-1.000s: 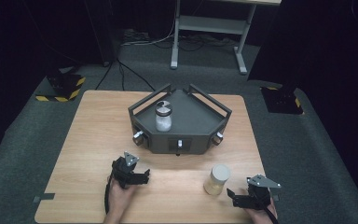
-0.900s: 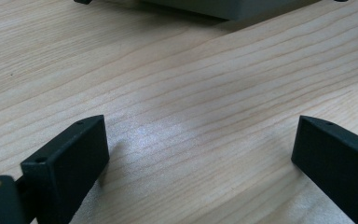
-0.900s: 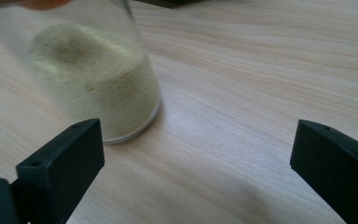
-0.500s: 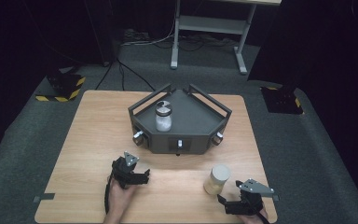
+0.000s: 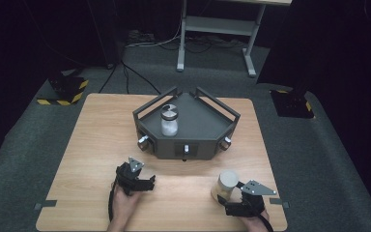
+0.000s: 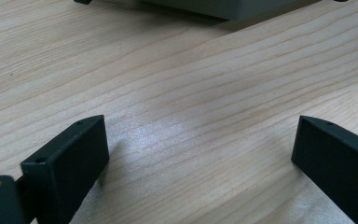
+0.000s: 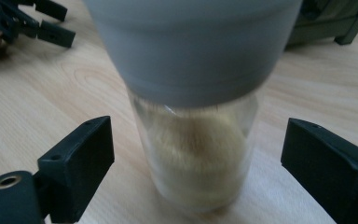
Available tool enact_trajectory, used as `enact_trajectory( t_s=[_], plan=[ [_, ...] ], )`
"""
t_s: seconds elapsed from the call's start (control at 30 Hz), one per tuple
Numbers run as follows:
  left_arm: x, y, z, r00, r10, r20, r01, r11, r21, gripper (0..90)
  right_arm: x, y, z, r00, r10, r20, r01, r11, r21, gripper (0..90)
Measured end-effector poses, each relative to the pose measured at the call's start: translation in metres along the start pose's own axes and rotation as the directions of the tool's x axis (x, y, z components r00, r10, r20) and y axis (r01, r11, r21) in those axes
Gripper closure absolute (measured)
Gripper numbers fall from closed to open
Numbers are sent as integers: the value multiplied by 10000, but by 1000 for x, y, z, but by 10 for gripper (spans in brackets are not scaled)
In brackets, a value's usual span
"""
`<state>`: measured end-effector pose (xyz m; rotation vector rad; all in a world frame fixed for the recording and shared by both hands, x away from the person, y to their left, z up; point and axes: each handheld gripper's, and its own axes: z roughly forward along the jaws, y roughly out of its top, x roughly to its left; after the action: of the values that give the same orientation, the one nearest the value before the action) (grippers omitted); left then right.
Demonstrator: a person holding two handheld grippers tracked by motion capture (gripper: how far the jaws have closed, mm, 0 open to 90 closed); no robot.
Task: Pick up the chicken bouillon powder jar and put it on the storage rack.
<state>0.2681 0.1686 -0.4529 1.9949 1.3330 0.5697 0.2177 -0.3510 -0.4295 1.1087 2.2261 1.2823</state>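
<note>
While the left tool (image 5: 142,182) rests low on the bench (image 5: 87,145) with its jaws wide apart and only bare wood between them, the right tool (image 5: 224,200) sits at the near right corner with its jaws on either side of a jar (image 5: 225,185). The right jaws have just been closing, yet in the right gripper view a gap shows on each side between the black jaws and the glass, so they stand apart and do not press on the jar (image 7: 193,116). The left tool (image 6: 193,154) touches nothing but the bench, and a hand holds it from below in the high view.

The jar stands upright on the bench, near the front edge and well apart from the left tool. It has a broad pale grey lid and a clear glass body filled with a cream, yellowish powder. The lid is wider than the body and overhangs it.

Behind the tools, a dark tray (image 5: 212,130) with raised rails sits at the middle of the bench. A second jar (image 5: 169,121) with white contents and a lid marked in light and dark stands upright on it, toward its left side.

In the right gripper view the jar is blurred, its lid is cut off at the top edge, and its base is hard to make out. The left tool (image 7: 32,21) shows far off at the upper left there, partly cut off. In the high view the right tool hides the jar's lower near side
</note>
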Motion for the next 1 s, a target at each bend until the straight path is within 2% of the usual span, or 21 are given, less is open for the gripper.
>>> enact_trajectory(
  t_s=[0.4,0.5,0.63,1.0],
  plan=[
    [0,0,0,10000,4,-1,-4,10000,-1,38,1,5,9,9999,-140,-96,135,9985,-534,241],
    [0,0,0,10000,2,-3,-2,10000,-1,38,4,5,11,9997,-218,54,221,9979,-601,269],
    [0,0,0,10000,3,-2,-3,10000,-1,38,3,2,11,9999,-78,84,84,9971,-754,312],
    [0,0,0,10000,1,-2,-1,10000,-2,38,10,-1,11,9989,-320,354,352,9949,-941,336]
  ],
)
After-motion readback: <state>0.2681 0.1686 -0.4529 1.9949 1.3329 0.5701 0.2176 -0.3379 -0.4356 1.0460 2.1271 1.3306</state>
